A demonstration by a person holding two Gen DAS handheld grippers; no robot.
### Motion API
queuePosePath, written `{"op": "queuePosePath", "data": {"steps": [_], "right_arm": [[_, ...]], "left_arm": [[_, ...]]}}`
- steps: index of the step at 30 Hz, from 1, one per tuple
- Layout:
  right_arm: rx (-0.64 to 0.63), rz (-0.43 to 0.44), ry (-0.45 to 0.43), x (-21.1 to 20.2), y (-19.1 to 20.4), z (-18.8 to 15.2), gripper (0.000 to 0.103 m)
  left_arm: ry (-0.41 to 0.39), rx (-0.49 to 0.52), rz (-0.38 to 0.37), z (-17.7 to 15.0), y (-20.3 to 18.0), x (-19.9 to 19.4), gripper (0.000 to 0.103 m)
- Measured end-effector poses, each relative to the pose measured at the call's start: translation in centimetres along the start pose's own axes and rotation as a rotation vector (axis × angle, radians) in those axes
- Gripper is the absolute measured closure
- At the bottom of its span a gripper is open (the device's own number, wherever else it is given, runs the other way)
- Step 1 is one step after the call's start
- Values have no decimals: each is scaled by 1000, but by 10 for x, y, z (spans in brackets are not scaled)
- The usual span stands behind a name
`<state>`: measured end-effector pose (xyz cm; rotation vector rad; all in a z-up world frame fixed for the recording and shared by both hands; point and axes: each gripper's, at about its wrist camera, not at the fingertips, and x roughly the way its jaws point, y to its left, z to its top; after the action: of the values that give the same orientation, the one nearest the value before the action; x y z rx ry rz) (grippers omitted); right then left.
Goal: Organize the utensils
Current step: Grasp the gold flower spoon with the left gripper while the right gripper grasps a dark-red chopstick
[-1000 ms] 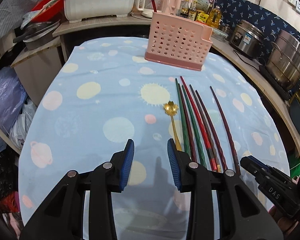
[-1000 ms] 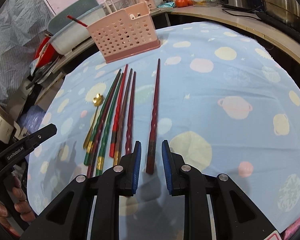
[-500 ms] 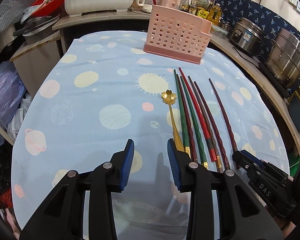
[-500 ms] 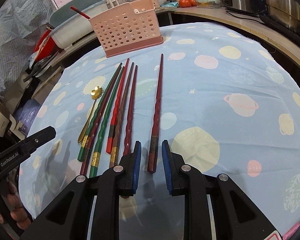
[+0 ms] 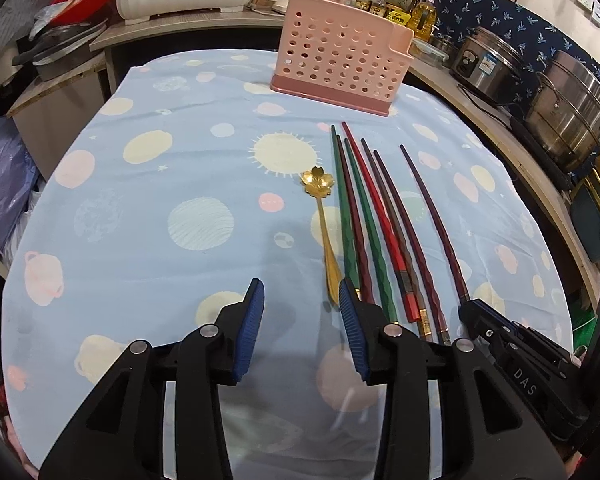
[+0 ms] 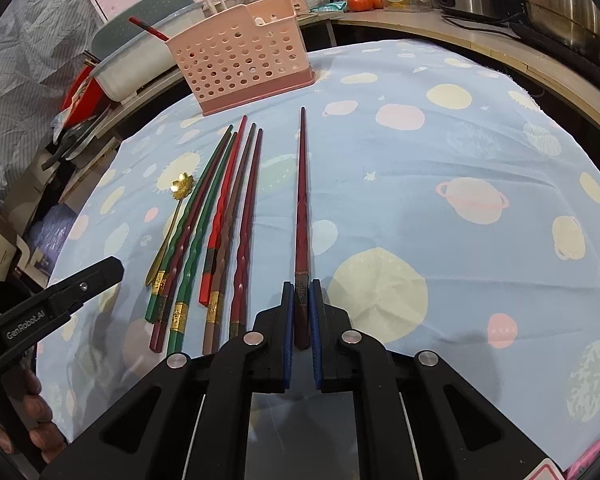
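Step in hand: the right hand-held gripper point(image 6: 301, 304) is clenched on the near end of the lone dark-red chopstick point(image 6: 301, 200); I judge this is the grasp before the lift.
Where the chopstick is: flat on the blue planet cloth point(image 6: 440, 168) of the counter, apart on the right from the other sticks, its far tip pointing to the pink holder point(image 6: 240, 56).
Left hand-held gripper point(image 5: 300, 320): released, its jaws are opening, nothing between them; it hovers just left of the gold flower spoon point(image 5: 324, 232).
Other utensils: a bundle of green, red and brown chopsticks point(image 6: 216, 220) lies side by side between the spoon and the lone stick.
Holder: upright at the far end of the cloth, well apart from the grasp.
Next move, as I judge: lift the near end, tilt the stick upright, carry it far and lower it into the holder.
Risk: a thin stick may swing between the pads.
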<state>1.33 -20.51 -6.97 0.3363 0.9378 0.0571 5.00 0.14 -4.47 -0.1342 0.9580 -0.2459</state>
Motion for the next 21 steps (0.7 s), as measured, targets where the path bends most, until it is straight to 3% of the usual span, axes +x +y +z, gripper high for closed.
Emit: {"op": "queuePosePath", "data": {"steps": [7,21], "right_arm": [[17,14,6,0,-2,0,95],[19,14,8,1,-2,1,95]], "left_arm": [[34,-9,-24,3,-6,19,66],[23,51,40,0,-11,27,75]]}}
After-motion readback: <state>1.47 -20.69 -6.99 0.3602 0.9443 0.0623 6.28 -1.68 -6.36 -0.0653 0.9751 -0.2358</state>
